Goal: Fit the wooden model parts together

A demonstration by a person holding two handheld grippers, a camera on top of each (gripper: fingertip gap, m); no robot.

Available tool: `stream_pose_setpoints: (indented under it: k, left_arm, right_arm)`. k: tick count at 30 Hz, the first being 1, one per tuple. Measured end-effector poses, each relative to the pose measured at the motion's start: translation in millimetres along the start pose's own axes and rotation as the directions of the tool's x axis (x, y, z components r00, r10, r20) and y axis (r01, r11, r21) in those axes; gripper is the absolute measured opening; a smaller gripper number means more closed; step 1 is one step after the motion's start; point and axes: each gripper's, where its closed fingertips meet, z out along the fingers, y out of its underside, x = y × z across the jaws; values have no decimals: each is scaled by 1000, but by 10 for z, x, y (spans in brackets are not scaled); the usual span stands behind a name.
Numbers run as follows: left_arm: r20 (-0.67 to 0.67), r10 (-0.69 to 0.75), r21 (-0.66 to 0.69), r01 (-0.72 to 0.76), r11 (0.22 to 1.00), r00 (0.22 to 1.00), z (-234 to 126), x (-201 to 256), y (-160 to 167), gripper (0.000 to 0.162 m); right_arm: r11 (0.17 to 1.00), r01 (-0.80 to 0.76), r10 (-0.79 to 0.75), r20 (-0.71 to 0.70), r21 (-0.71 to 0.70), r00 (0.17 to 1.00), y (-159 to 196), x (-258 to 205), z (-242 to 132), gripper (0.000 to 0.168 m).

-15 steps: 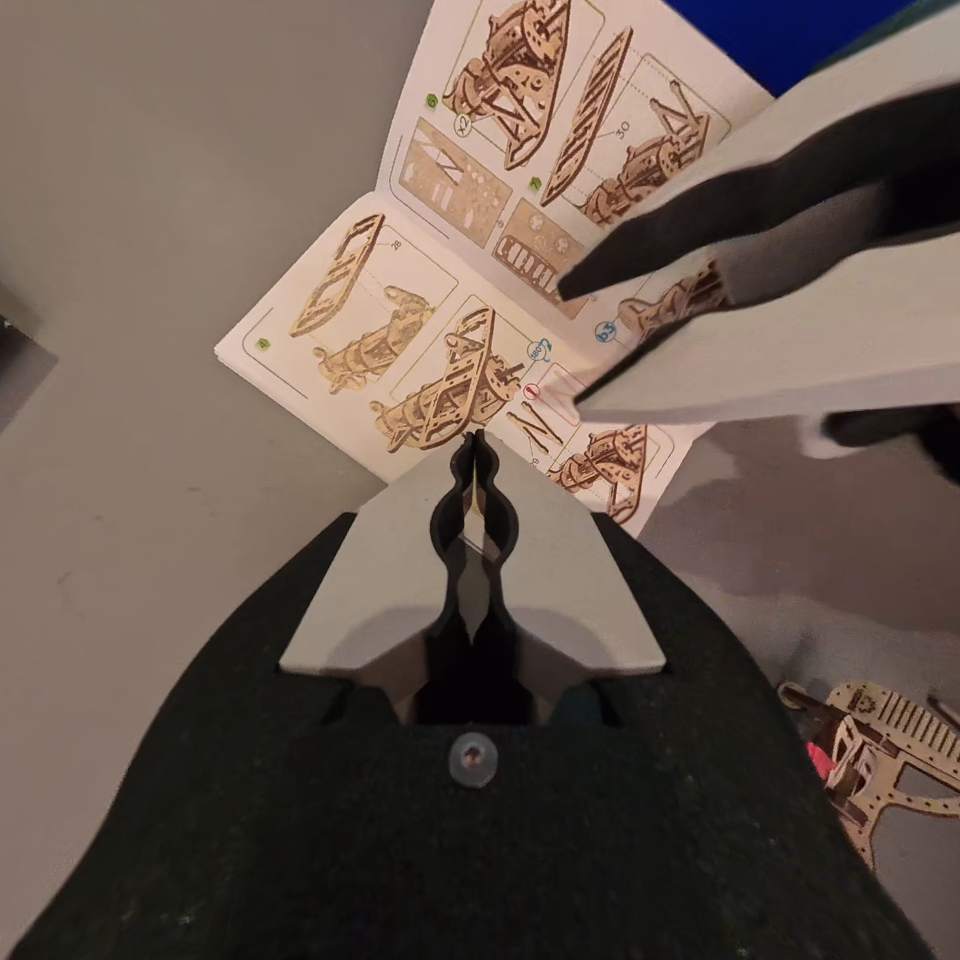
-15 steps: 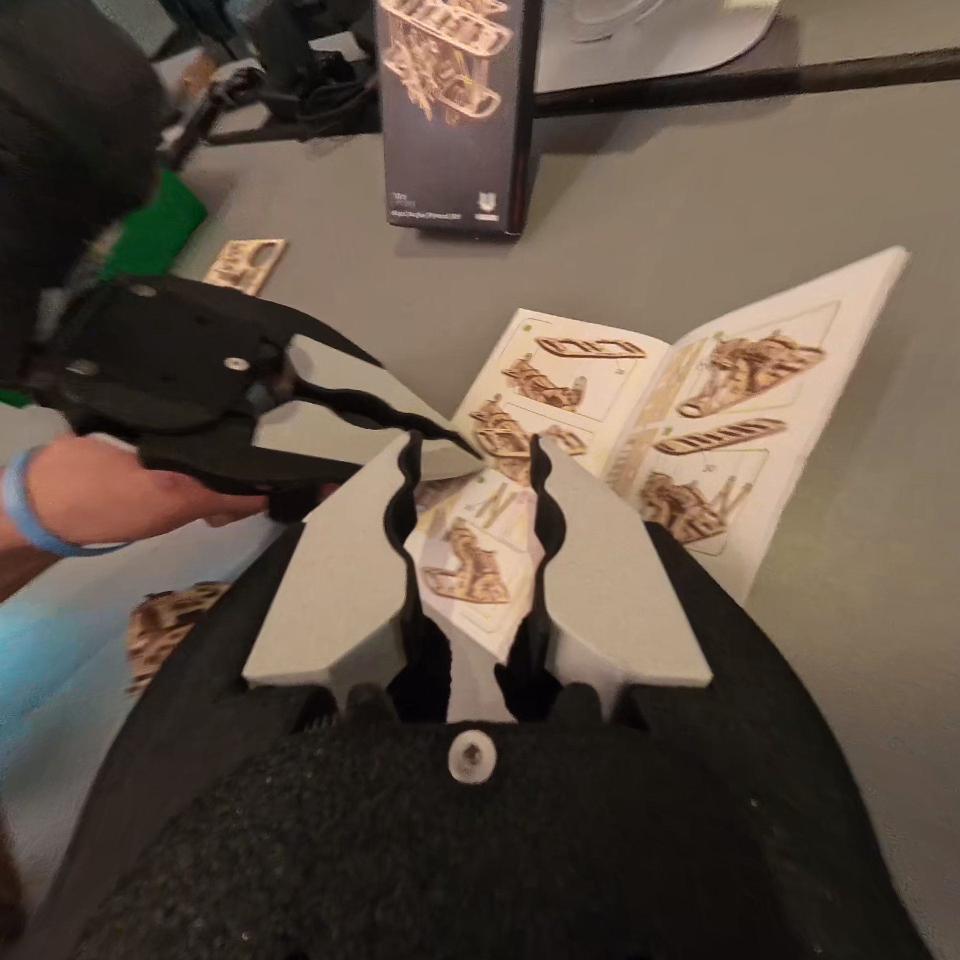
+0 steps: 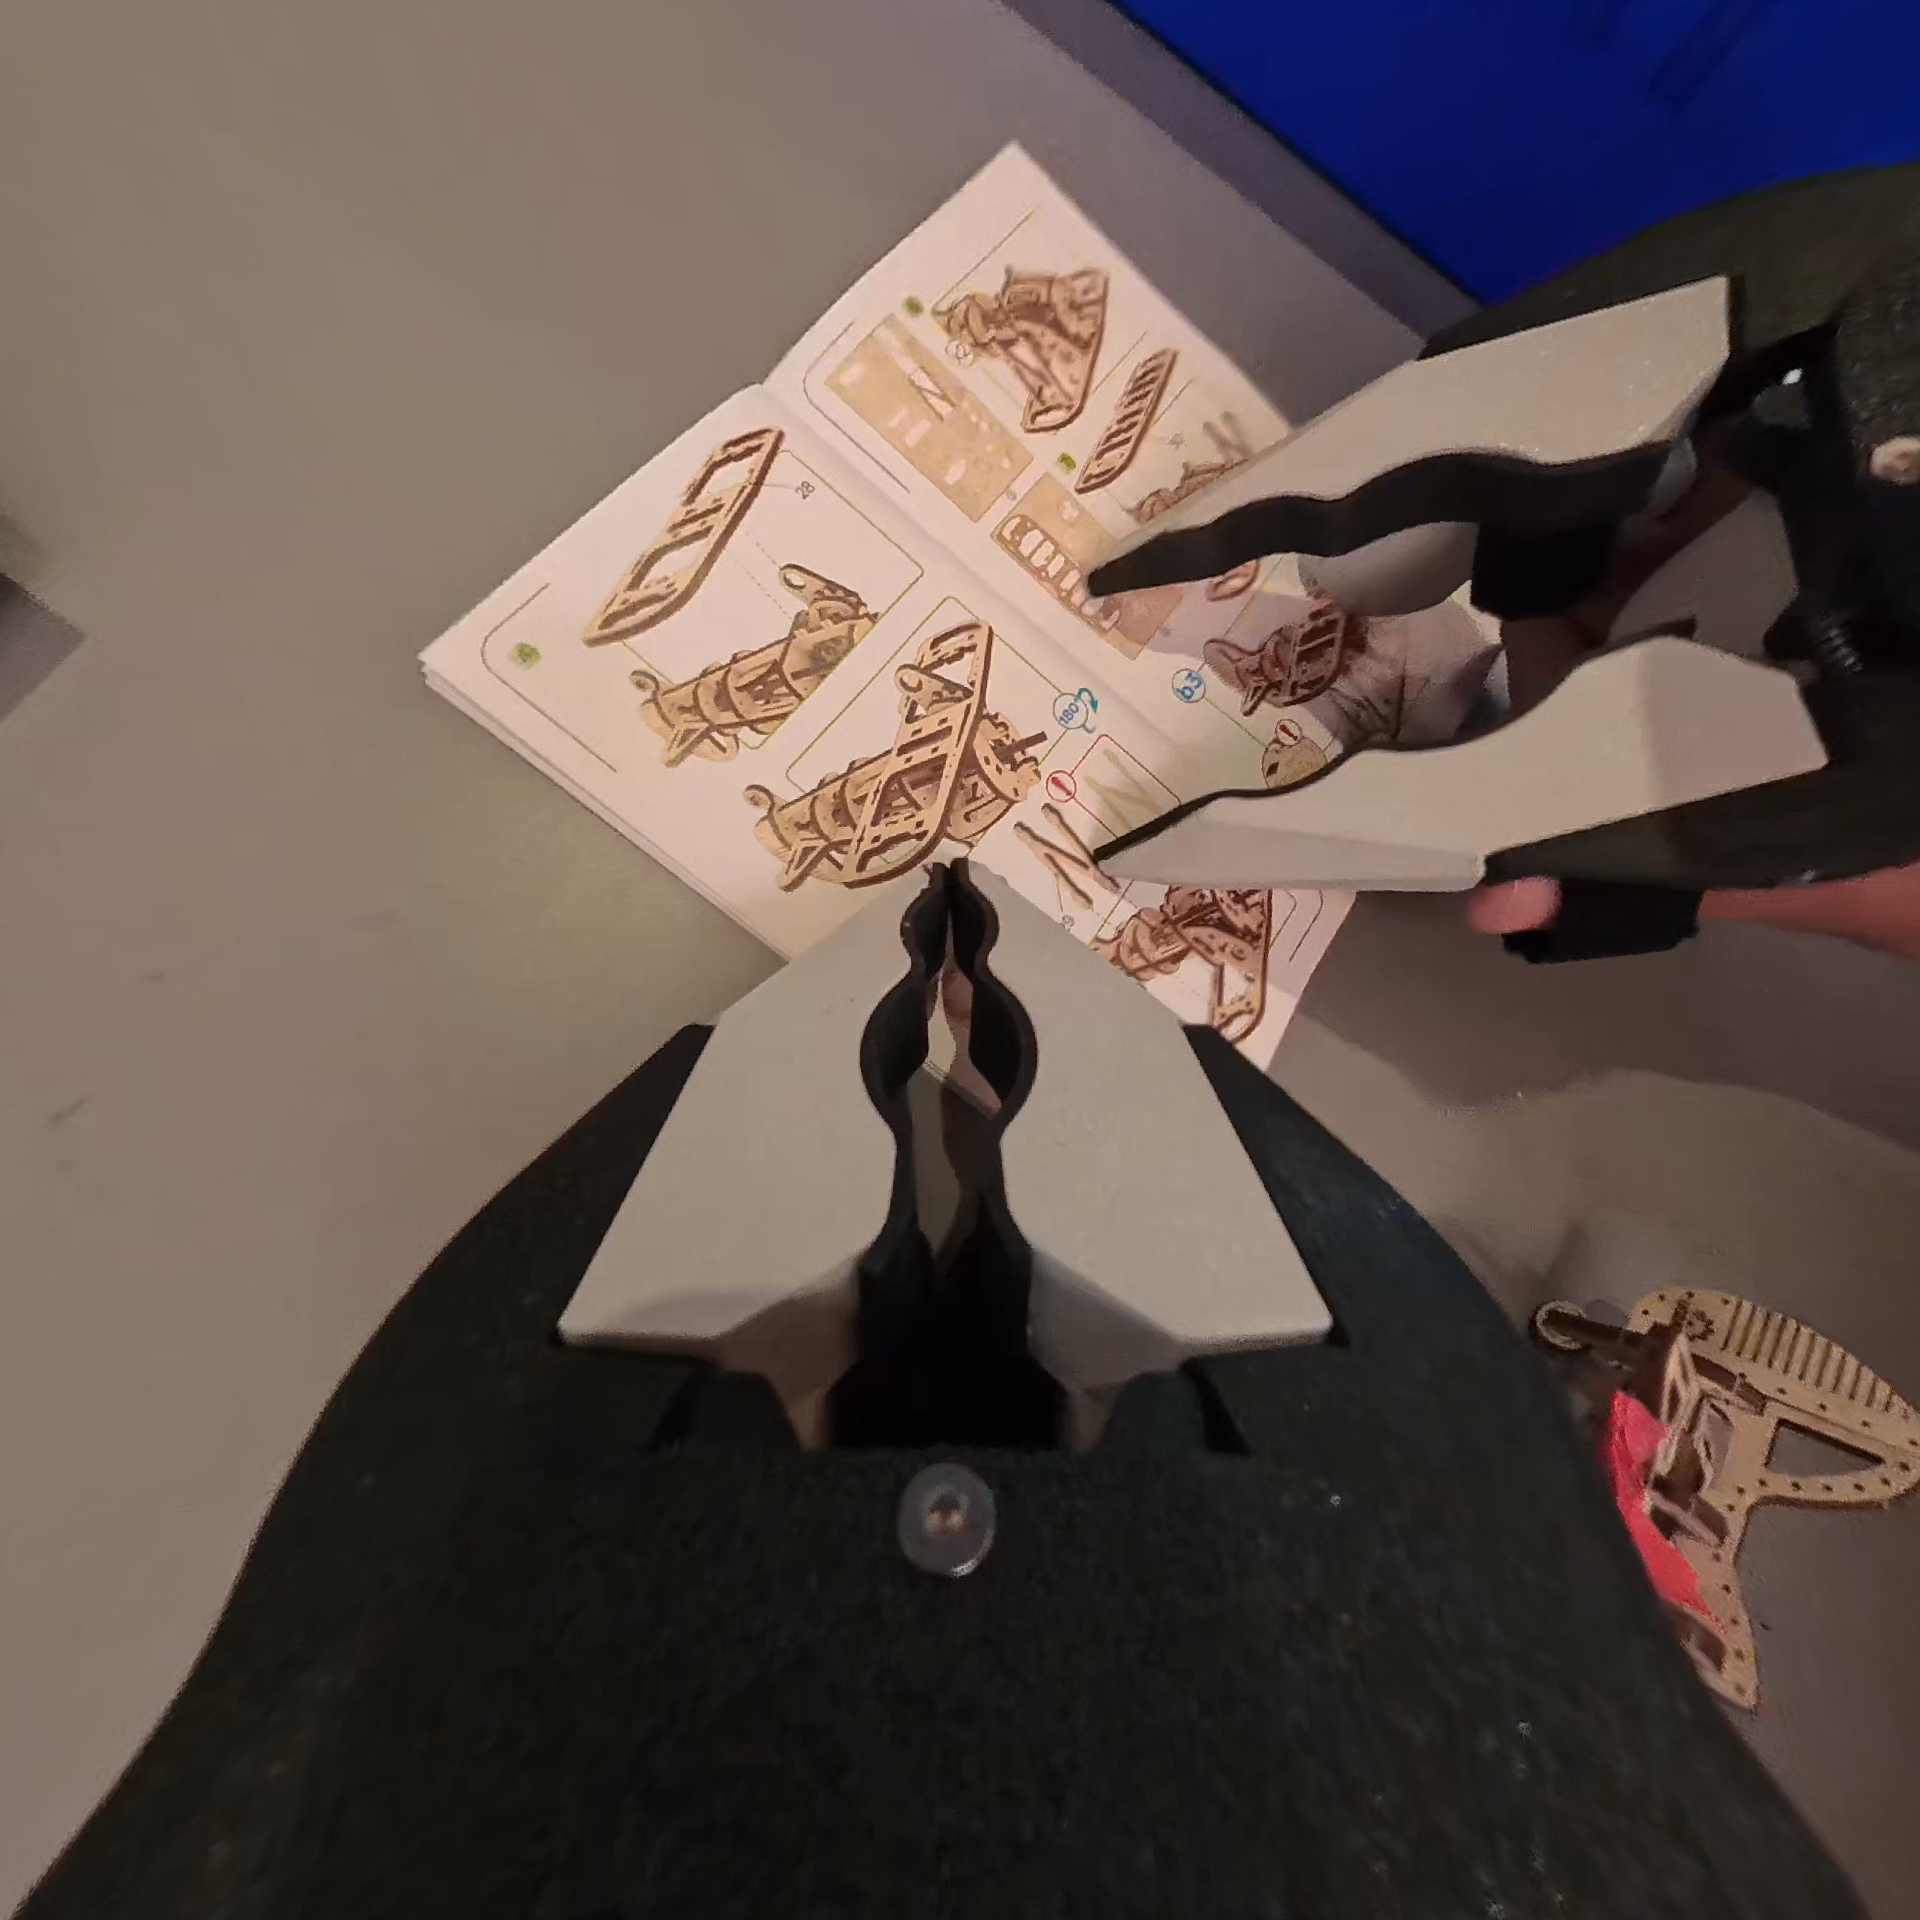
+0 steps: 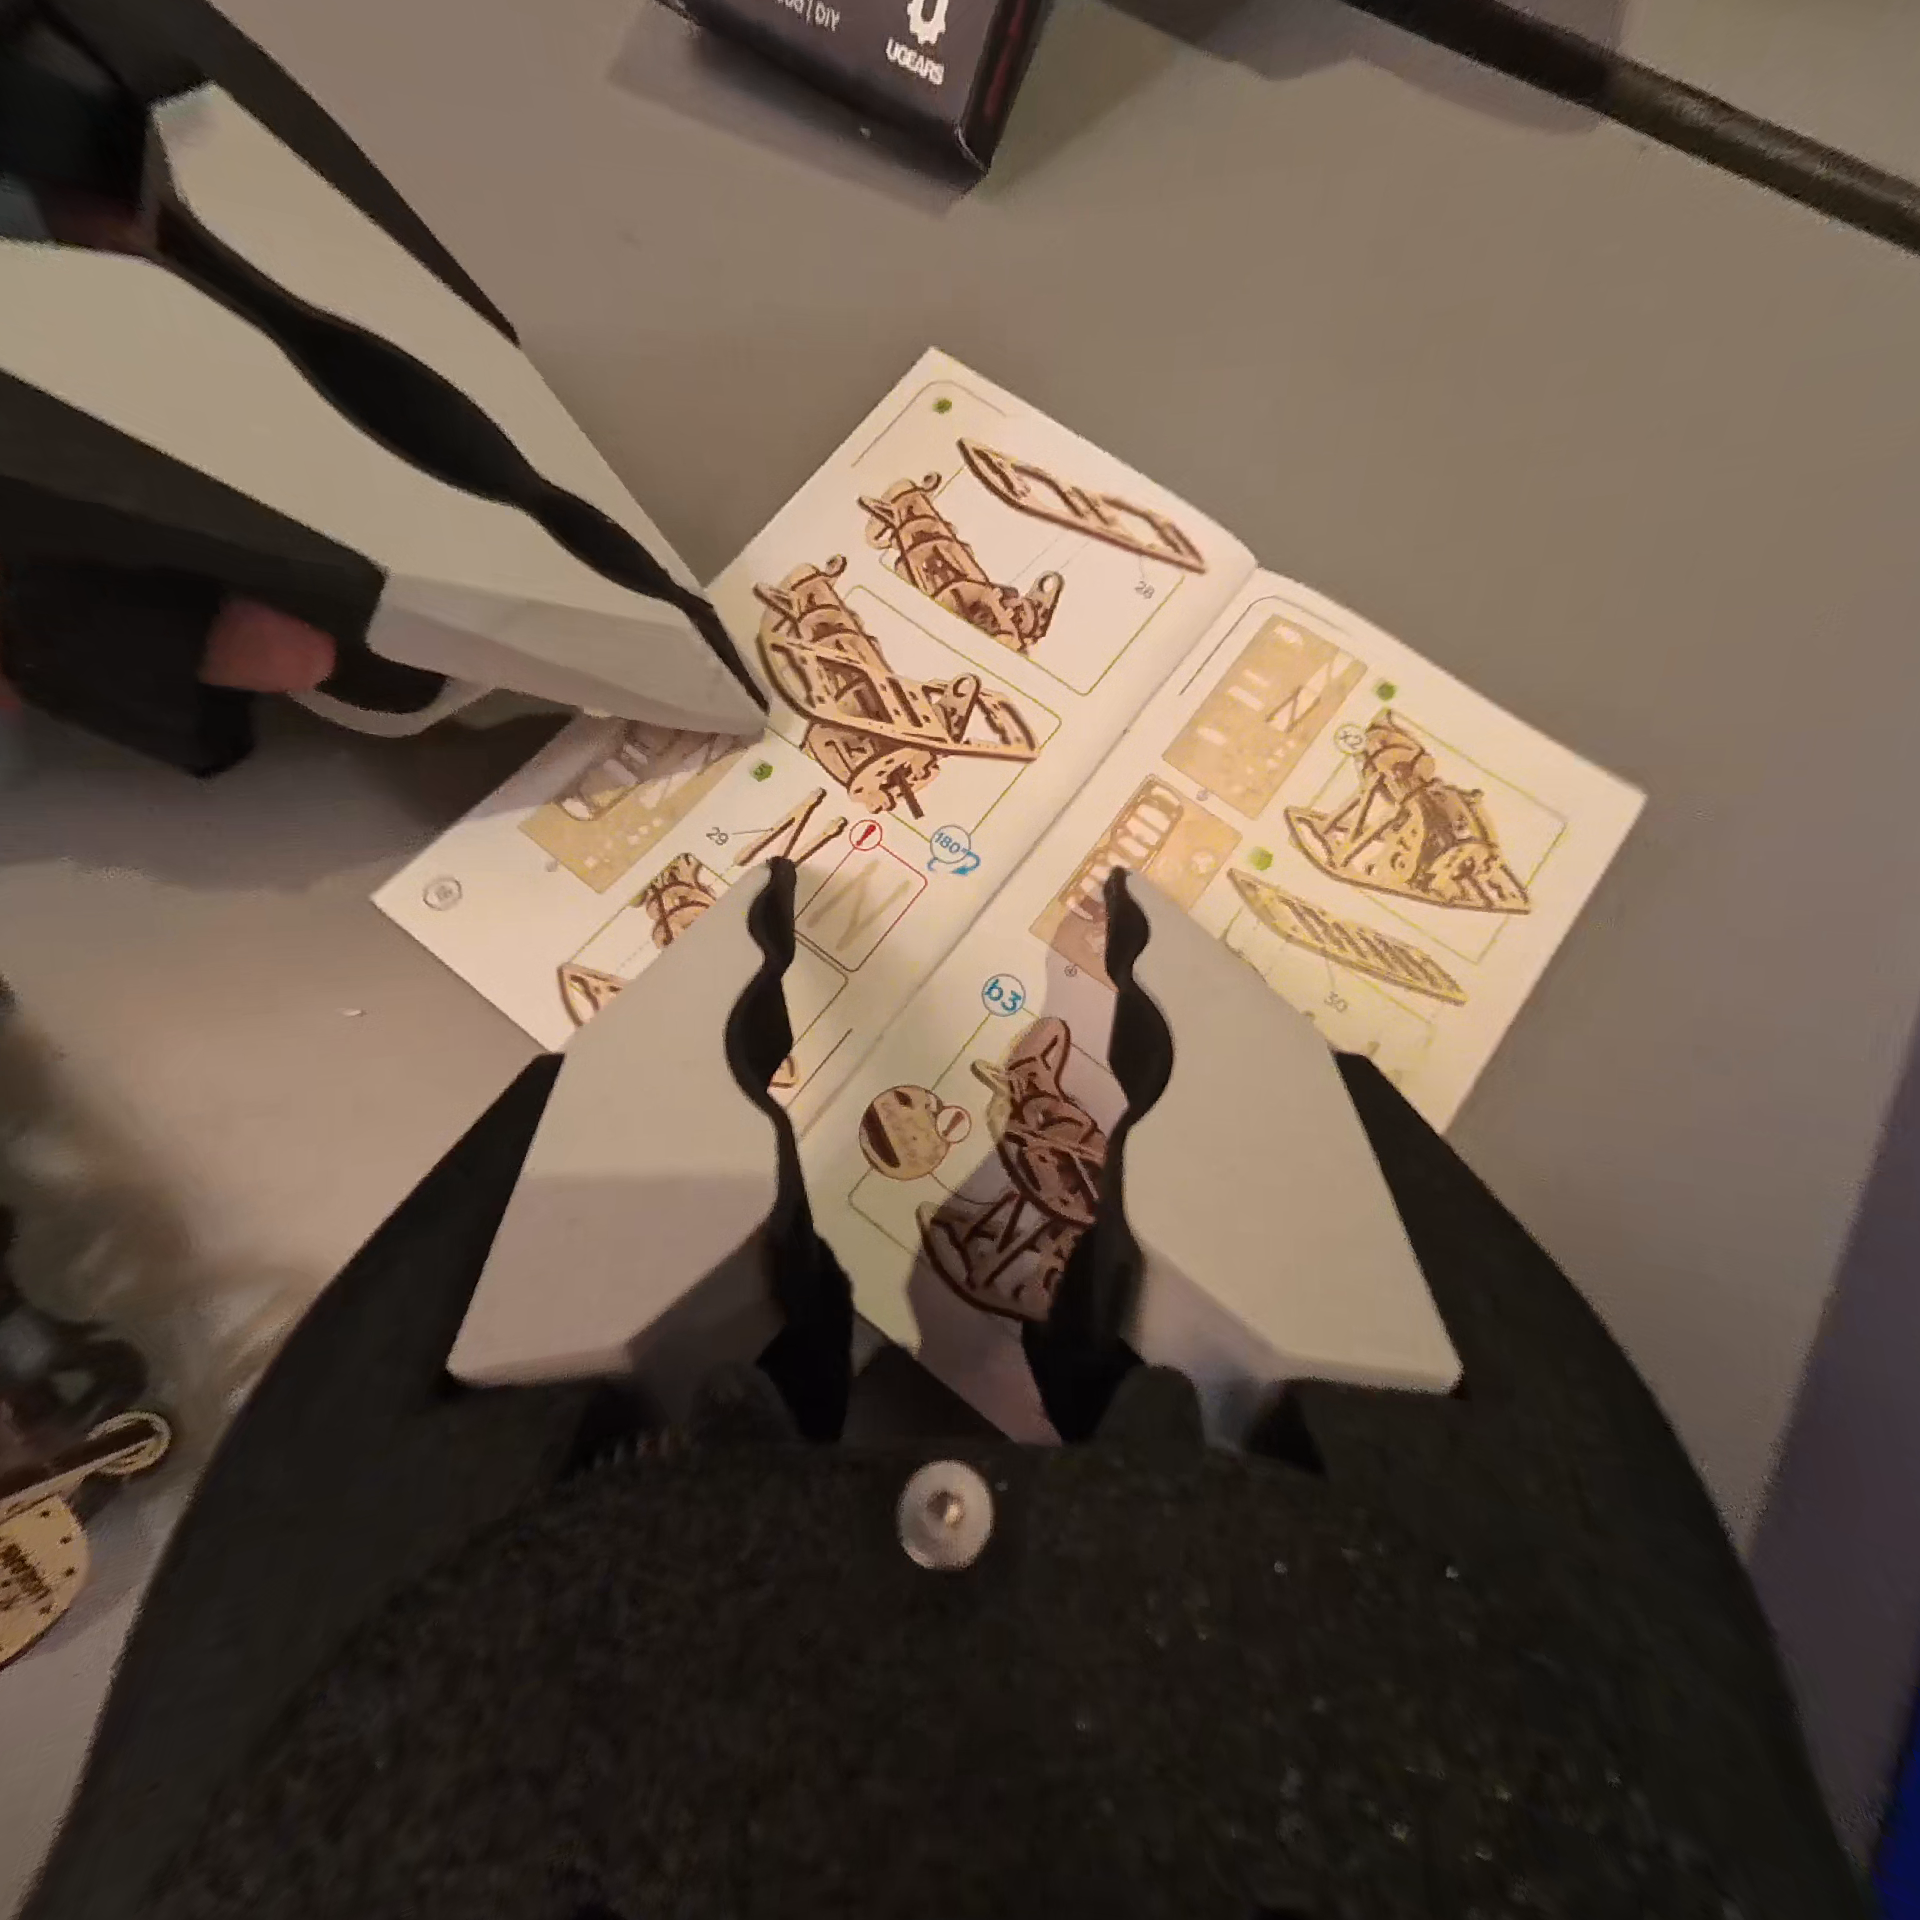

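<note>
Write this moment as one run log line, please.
left gripper: shut, empty | right gripper: open, above instruction booklet | wooden model: on table, untouched | stage: reading instructions

Right gripper (image 4: pixel 940 883) hangs spread wide over the open instruction booklet (image 4: pixel 1091 665); left gripper (image 4: pixel 753 691), at ten o'clock, pinched together, tips on the page.

- Table (image 3: pixel 260 416): matt grey, smooth.
- Instruction booklet (image 4: pixel 1299 644): white printed paper, slight sheen.
- Wooden model part (image 3: pixel 1714 1455): pale laser-cut plywood, perforated.
- Left gripper (image 3: pixel 951 878), right gripper (image 4: pixel 940 883): matt grey plastic fingers, black grainy body, metal screw.
- Box (image 4: pixel 883 62): black cardboard.
</note>
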Motion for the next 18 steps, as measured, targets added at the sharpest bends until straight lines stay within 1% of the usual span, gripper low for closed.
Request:
stream_pose_setpoints:
  k: [3, 6, 10, 12, 13, 18]
  left_arm:
    - [-14, 22, -6, -22, 1000, 1000, -17, -14, 11, 0]
    - [-38, 77, -33, -78, 996, 996, -15, -25, 4, 0]
    - [-43, 144, -18, -145, 989, 989, 12, -100, -48, 0]
    - [-79, 135, 8, -135, 991, 988, 2, -101, -42, 0]
    - [-89, 107, 9, -107, 994, 990, -12, -115, -35, 0]
    - [-107, 60, 10, -59, 998, 992, -94, -212, 7, 0]
  right_arm:
    - [1000, 7, -7, 1, 0, 1000, -8, -9, 12, 60]
    - [1000, 4, -4, -2, 3, 1000, -7, -9, 11, 60]
    - [1000, 3, -3, -1, 6, 1000, -8, -9, 10, 60]
    - [1000, 0, 0, 2, 8, 1000, -9, -9, 11, 60]
    - [1000, 0, 0, 3, 8, 1000, -10, -9, 11, 60]
    - [1000, 0, 0, 5, 9, 1000, -11, -13, 13, 60]
